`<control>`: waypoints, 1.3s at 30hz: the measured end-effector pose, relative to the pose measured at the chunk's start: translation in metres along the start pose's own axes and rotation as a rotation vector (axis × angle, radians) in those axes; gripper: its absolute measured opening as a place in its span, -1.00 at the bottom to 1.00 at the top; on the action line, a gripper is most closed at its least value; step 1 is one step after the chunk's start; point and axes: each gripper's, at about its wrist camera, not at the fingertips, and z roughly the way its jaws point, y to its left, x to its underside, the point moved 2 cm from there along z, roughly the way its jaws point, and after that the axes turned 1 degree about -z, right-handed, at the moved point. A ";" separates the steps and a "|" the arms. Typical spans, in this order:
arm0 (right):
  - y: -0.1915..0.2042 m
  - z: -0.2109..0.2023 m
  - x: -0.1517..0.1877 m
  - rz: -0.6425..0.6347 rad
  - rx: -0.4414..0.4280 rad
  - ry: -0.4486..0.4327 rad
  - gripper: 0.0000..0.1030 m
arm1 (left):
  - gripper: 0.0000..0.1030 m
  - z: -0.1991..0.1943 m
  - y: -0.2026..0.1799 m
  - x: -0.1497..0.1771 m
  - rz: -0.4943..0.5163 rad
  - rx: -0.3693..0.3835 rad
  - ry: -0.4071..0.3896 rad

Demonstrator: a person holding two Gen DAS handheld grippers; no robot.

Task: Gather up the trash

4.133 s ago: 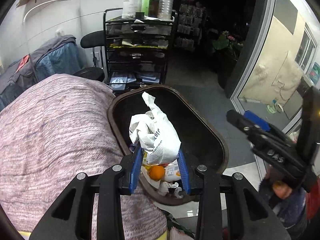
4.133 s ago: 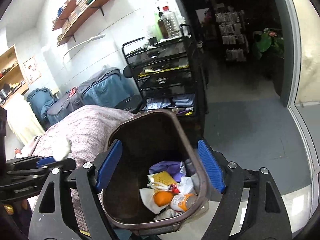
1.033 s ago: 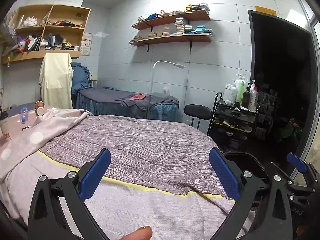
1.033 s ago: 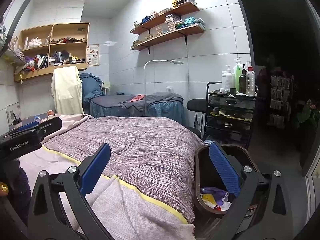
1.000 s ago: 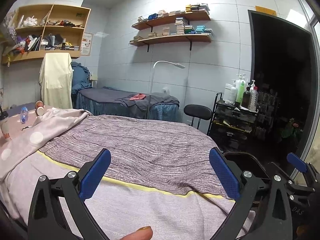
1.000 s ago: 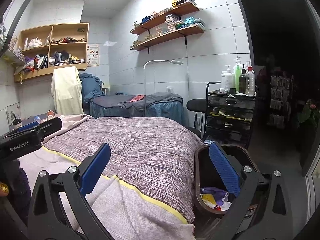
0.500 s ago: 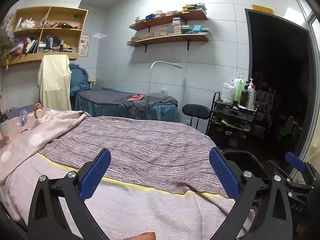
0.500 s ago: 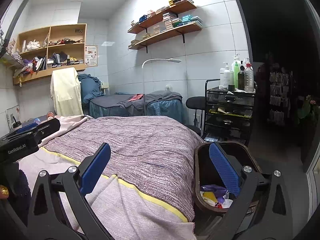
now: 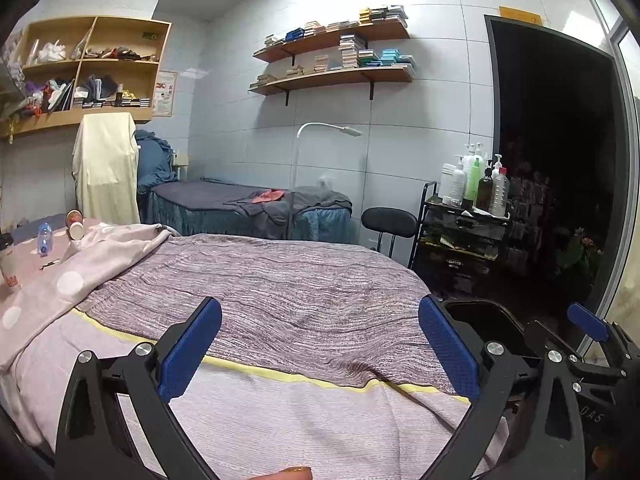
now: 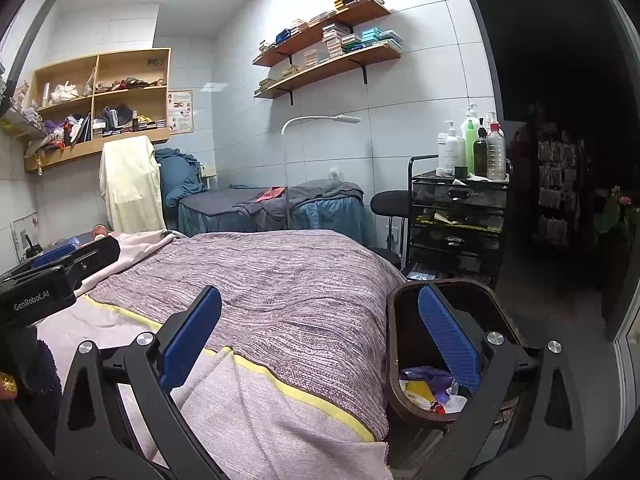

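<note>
A brown oval trash bin [image 10: 393, 344] stands at the bed's right side, holding several scraps of trash [image 10: 424, 390] in purple, yellow and white. In the left wrist view its dark rim [image 9: 480, 304] shows behind the right finger. My left gripper [image 9: 318, 346] is open over the striped purple bedspread [image 9: 280, 280], with nothing between its blue pads. My right gripper [image 10: 320, 336] is open too, its right pad in front of the bin. Each gripper shows at the edge of the other's view. A small bottle [image 9: 43, 238] and a paper cup [image 9: 74, 226] lie at the bed's far left.
A black cart [image 10: 456, 216] topped with bottles and a black stool [image 10: 390, 204] stand beyond the bed. A second bed [image 9: 248, 210] with grey covers lies by the back wall, under shelves. A dark doorway opens at the right. A fingertip [image 9: 288, 474] shows at the bottom edge.
About four seconds ago the left gripper held a white bag over the bin; now it is open and empty. Both grippers have lifted from the bin to face across the bed.
</note>
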 end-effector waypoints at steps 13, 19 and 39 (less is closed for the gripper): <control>-0.001 0.000 0.001 0.004 -0.001 0.003 0.89 | 0.88 0.000 -0.004 0.000 0.010 0.012 0.007; -0.001 0.001 0.001 0.004 -0.002 0.004 0.89 | 0.88 0.002 -0.004 0.001 0.013 0.019 0.013; 0.000 0.003 0.004 0.011 0.000 0.013 0.89 | 0.88 0.004 -0.006 0.004 0.012 0.019 0.028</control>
